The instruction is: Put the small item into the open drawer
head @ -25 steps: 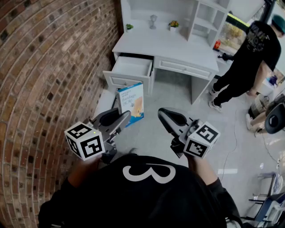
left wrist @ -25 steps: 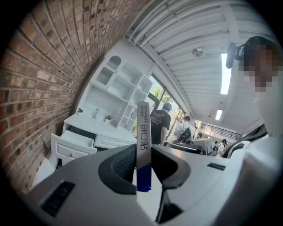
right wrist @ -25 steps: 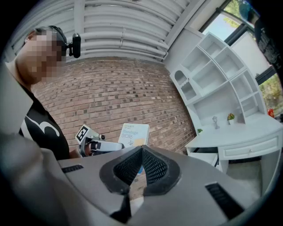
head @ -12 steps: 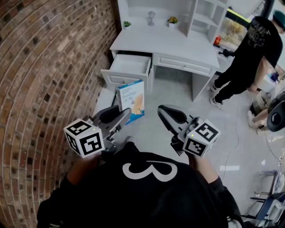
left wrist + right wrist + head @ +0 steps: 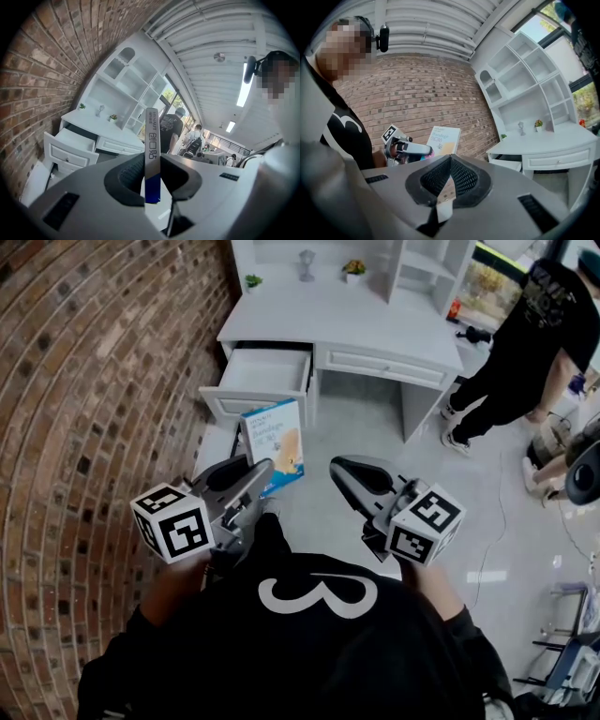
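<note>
A flat blue-and-white box [image 5: 275, 442] stands upright in my left gripper [image 5: 258, 474], which is shut on its lower edge. In the left gripper view the box [image 5: 152, 150] shows edge-on between the pads. My right gripper [image 5: 337, 470] is level with the left one, shut with nothing in it, its pads meeting at the tip [image 5: 450, 159]. The white desk [image 5: 375, 320] stands ahead, and its left drawer [image 5: 262, 371] is pulled open and looks empty. The same drawer [image 5: 70, 140] appears low and left in the left gripper view. The box is still well short of the drawer.
A brick wall [image 5: 84, 381] runs along the left. A person in black [image 5: 525, 343] stands at the desk's right end. Small plants and a vase [image 5: 307, 263] sit on the desk top, under a shelf hutch [image 5: 431, 268]. Grey floor lies between me and the desk.
The head view has shifted, so the desk and drawer sit a little higher and further left. Both grippers keep their pose, and the box stays in the left one.
</note>
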The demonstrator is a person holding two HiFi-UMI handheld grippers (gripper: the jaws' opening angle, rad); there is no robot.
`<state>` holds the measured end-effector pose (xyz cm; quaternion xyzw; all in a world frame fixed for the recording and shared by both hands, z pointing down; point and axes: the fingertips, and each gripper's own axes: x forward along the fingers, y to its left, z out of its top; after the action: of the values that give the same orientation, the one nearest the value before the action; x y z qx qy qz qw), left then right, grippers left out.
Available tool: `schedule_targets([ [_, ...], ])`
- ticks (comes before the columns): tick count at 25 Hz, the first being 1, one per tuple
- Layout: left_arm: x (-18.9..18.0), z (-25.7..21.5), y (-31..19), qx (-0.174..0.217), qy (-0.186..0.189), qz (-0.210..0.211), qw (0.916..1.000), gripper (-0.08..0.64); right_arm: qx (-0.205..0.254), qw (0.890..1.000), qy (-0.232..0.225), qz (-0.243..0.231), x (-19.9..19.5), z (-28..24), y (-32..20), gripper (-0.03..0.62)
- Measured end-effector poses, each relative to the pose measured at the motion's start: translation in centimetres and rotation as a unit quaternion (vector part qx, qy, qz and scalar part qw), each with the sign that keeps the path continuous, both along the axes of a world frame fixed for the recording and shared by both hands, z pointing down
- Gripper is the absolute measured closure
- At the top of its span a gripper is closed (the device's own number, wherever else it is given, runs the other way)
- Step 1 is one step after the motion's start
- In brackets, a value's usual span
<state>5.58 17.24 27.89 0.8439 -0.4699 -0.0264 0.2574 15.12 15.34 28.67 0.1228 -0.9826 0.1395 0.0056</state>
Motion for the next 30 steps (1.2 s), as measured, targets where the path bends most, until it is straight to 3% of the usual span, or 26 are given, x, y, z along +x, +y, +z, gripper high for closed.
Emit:
schedule_targets([
  [8,-4.7,2.1,-6.4,-0.019,0.019,0.011,0.9996,0.474,-0.014,0.999,0.028,0.018,-4.6,1.9,-6.2,0.583],
  [19,-13.4,4.2,-19.4,-0.066,0.037,0.039,0.9964,0.474,-0.066,0.995,0.051,0.057,-12.8,3.4,-18.1,0.583],
  [30,-18.9,8.0,-29.1,-0.11,0.033,0.078,0.9903,0.474,-0.102,0.988,0.071,0.092,-18.9,5.6,-27.5,0.583],
])
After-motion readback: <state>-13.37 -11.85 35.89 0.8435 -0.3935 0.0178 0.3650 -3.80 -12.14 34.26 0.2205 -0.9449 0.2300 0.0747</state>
